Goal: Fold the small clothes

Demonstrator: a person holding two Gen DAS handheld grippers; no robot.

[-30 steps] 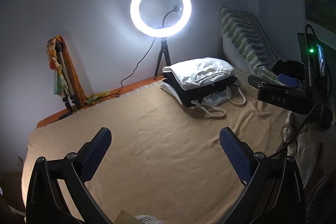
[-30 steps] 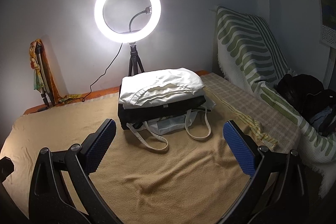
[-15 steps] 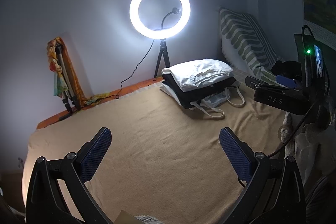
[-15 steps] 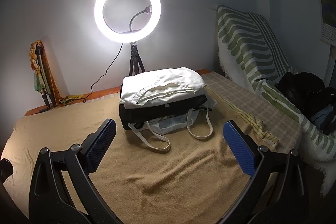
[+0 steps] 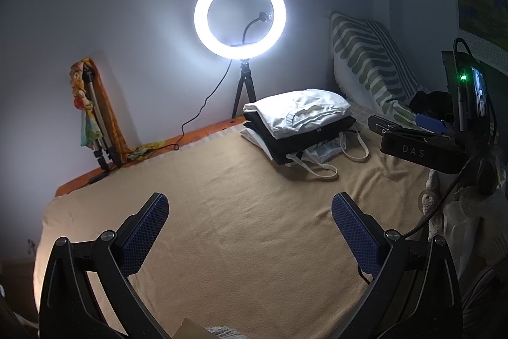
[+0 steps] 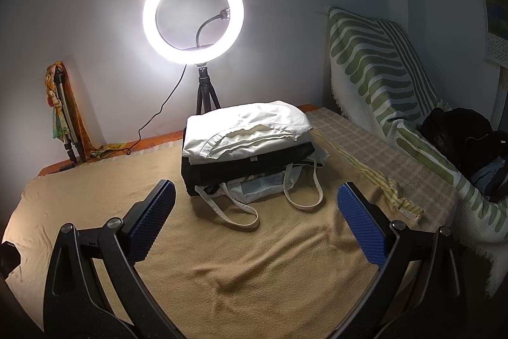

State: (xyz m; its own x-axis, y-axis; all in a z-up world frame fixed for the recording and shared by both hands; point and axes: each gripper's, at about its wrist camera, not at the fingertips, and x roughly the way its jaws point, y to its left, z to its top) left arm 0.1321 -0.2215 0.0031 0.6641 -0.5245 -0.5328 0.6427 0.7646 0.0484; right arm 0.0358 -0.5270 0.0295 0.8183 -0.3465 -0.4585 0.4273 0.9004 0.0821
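A stack of folded clothes [image 6: 247,142] lies at the back of the tan blanket [image 6: 254,259]: a white garment [image 5: 301,111] on top, a black one [image 5: 304,138] under it, and a pale bag with cloth handles [image 6: 270,189] at the bottom. My left gripper [image 5: 249,212] hangs open over bare blanket [image 5: 238,212], well short of the stack. My right gripper [image 6: 255,202] is open too, its blue pads either side of the bag handles but in front of them, holding nothing. The right gripper's body [image 5: 422,145] shows at the right of the left wrist view.
A lit ring light on a small tripod [image 6: 193,18] stands behind the stack by the wall. A folded tripod with coloured cloth [image 5: 92,113] leans at the back left. A green-striped throw [image 6: 381,78] and a dark pile of clothes [image 6: 460,135] lie to the right.
Both views drifted slightly; the stack sits a little lower in the right wrist view and a little left in the left wrist view. Both grippers stayed open.
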